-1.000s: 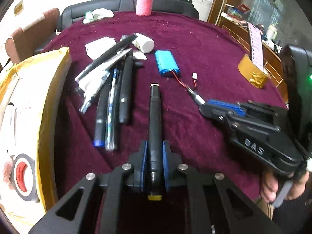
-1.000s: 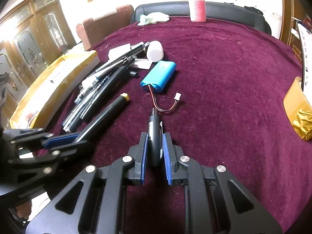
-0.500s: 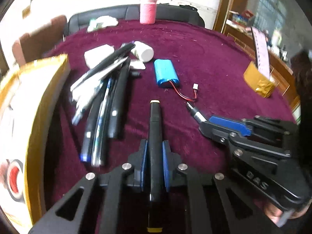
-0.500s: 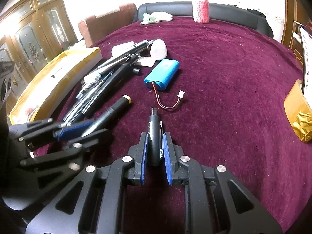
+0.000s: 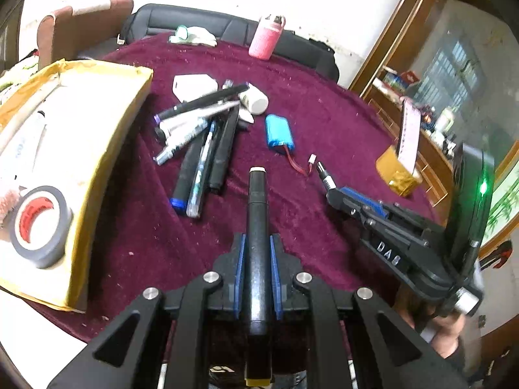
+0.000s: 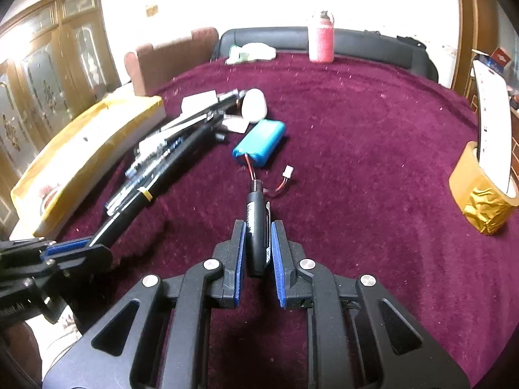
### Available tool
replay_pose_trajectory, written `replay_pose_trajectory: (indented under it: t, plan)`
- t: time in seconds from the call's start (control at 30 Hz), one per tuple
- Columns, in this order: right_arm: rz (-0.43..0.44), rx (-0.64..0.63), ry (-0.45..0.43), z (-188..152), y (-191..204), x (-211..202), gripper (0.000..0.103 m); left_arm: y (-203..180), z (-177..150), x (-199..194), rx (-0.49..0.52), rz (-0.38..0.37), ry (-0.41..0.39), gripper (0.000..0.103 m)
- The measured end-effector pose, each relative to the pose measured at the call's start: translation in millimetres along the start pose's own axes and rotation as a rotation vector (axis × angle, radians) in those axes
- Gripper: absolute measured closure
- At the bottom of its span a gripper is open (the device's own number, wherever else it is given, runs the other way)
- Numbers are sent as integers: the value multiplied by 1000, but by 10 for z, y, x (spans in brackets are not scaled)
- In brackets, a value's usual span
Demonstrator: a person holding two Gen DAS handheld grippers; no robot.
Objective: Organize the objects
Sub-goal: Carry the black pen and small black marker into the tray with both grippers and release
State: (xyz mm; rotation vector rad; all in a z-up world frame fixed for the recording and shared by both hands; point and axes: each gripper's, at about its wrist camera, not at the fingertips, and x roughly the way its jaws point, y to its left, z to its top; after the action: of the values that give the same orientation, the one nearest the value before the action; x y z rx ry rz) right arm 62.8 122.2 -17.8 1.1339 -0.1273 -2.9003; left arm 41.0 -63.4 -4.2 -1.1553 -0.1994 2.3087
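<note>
My left gripper (image 5: 256, 246) is shut on a long black marker (image 5: 257, 214) with a pale tip, held above the maroon tablecloth (image 5: 324, 123). My right gripper (image 6: 257, 236) is shut on a short black pen (image 6: 257, 223) with a clip; it also shows at the right of the left wrist view (image 5: 343, 194). A pile of pens and markers (image 5: 201, 136) lies ahead left, next to a blue battery pack (image 5: 279, 133) with red wires. The left gripper and its marker (image 6: 129, 217) show at the left of the right wrist view.
A yellow-edged box (image 5: 81, 149) with a roll of grey tape (image 5: 39, 223) sits at the left. A white bottle (image 5: 256, 102) and a white adapter (image 5: 193, 86) lie behind the pens. A pink bottle (image 5: 266, 40) stands at the far edge. A brown tape roll (image 6: 480, 191) sits at the right.
Both grippers have lifted and pulled back a little with their pens still held. The left view has tilted, bringing the box and tape roll more into sight.
</note>
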Motion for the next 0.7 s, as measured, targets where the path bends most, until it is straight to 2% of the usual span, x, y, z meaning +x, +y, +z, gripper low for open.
replay_pose_trajectory:
  t: [0.07,0.2,0.27,0.4,0.53,0.63,0.7]
  plan:
    - [10,8,-39,14,28,-69,88,36,54,-101,-9,-1,-20,90]
    - [220,89,-90,126,216,-173,88,269,246,-412,-65,18,-69,90]
    - [306,73,-89,219,395,-174,88,425,357,-531,-95,43,-92,90]
    - [397,19,-64,434,796,-63,87,811,558,-659,-170,129,-132,90]
    - [442,18,11,597,1055,184,87,1153,720,-601,-219,227,-135,90]
    - [461,27,61,728,1197,391,87,1358,820,-502,-259,259,-113,90]
    - [444,21,71,816,1279,487,87,1460,878,-412,-278,271,-91,91]
